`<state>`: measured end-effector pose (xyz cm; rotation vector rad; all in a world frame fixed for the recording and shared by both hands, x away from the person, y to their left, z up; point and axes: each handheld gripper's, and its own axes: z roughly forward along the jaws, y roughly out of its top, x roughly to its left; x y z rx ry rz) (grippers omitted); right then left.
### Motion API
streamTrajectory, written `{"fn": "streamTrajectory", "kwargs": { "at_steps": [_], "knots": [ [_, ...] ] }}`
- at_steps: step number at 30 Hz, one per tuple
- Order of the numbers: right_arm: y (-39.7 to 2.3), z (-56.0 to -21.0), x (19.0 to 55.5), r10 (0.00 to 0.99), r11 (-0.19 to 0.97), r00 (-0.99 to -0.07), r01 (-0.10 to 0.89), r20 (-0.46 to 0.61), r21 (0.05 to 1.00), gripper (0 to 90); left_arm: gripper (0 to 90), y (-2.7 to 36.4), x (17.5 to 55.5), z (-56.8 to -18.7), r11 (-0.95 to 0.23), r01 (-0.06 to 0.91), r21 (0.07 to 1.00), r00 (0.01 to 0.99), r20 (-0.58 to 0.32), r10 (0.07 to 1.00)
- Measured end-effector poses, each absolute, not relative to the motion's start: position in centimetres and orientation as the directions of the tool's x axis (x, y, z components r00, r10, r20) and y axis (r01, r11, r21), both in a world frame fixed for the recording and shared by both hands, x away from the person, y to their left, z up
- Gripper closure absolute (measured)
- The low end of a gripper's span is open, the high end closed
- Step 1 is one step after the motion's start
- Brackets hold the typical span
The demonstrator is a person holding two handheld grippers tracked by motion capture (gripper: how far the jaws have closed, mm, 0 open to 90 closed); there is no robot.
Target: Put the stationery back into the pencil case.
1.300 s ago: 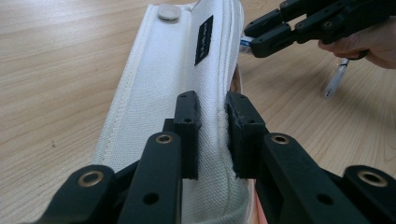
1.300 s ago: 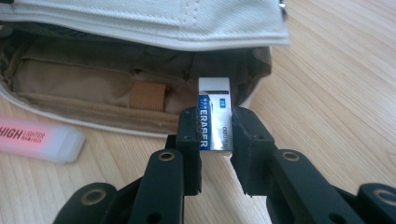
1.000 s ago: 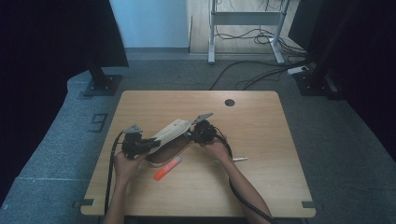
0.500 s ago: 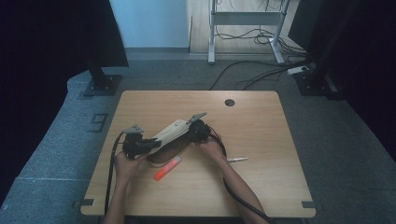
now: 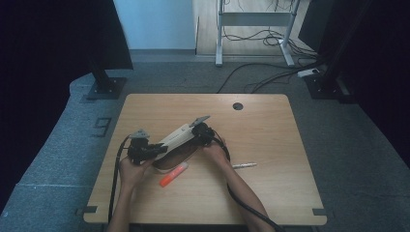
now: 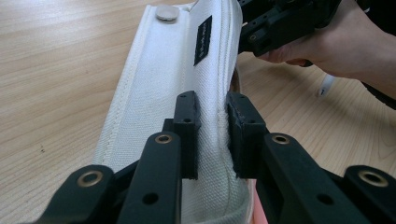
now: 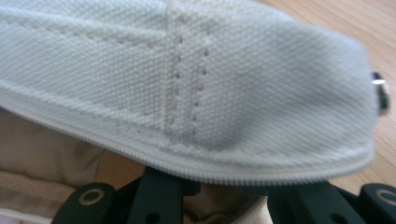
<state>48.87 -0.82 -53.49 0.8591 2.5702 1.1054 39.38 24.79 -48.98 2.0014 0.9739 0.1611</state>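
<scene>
Two hand-held grippers hold one white fabric pouch point(image 5: 176, 138) off the wooden table point(image 5: 270, 145) at the centre-left of the high view, the pouch slanting up from lower left to upper right. The left gripper point(image 5: 155, 150) pinches the pouch's lower end; in the left gripper view its two jaws are closed narrow on a fold of the white fabric point(image 6: 187, 70) beside the zip seam. The right gripper point(image 5: 196, 137) meets the upper end; in the right gripper view the pouch point(image 7: 196, 84) bulges over the jaws and covers their tips, so its grip cannot be told, though fabric lies between the jaw bases.

Below the pouch, one orange marker point(image 5: 173, 174) lies on the table, and one white pen point(image 5: 244, 165) rests near the person's right forearm. The pouch carries one round snap point(image 6: 166, 12) and one small black label point(image 6: 202, 39), its lettering too small to read. Both forearms are cut off by the bottom edge. The pouch's open mouth shows a tan lining point(image 7: 42, 154); its contents are hidden.
</scene>
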Motion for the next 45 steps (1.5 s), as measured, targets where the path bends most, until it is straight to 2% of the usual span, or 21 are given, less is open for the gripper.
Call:
{"fn": "streamTrajectory", "kwargs": {
  "at_steps": [2,9,17,26,36,45],
  "knots": [
    [-0.8,-53.5,48.9,0.589,0.544,-0.807,0.430,0.037,0.721,68.5,75.3,24.8,39.4,-49.0,-0.306,0.575,0.759,0.684,-0.241,0.688],
    [-1.1,-53.2,48.7,0.575,0.553,-0.817,0.427,0.044,0.716,50.4,75.1,24.8,39.4,-49.0,-0.308,0.572,0.760,0.685,-0.236,0.689],
    [-2.3,-52.4,48.0,0.570,0.565,-0.821,0.415,0.026,0.713,40.0,74.8,24.8,39.4,-49.0,-0.308,0.570,0.761,0.686,-0.235,0.689],
    [-4.1,-51.7,47.5,0.579,0.565,-0.815,0.413,0.013,0.714,34.9,74.9,24.9,39.4,-49.1,-0.308,0.570,0.761,0.687,-0.236,0.687],
    [-5.7,-50.8,46.4,0.567,0.567,-0.824,0.387,-0.004,0.727,33.3,74.7,24.9,39.5,-49.1,-0.306,0.573,0.760,0.686,-0.241,0.686],
    [-7.2,-50.3,45.6,0.574,0.552,-0.819,0.391,0.005,0.736,26.9,74.5,24.9,39.4,-49.2,-0.309,0.571,0.760,0.688,-0.238,0.685]
  ]
}}
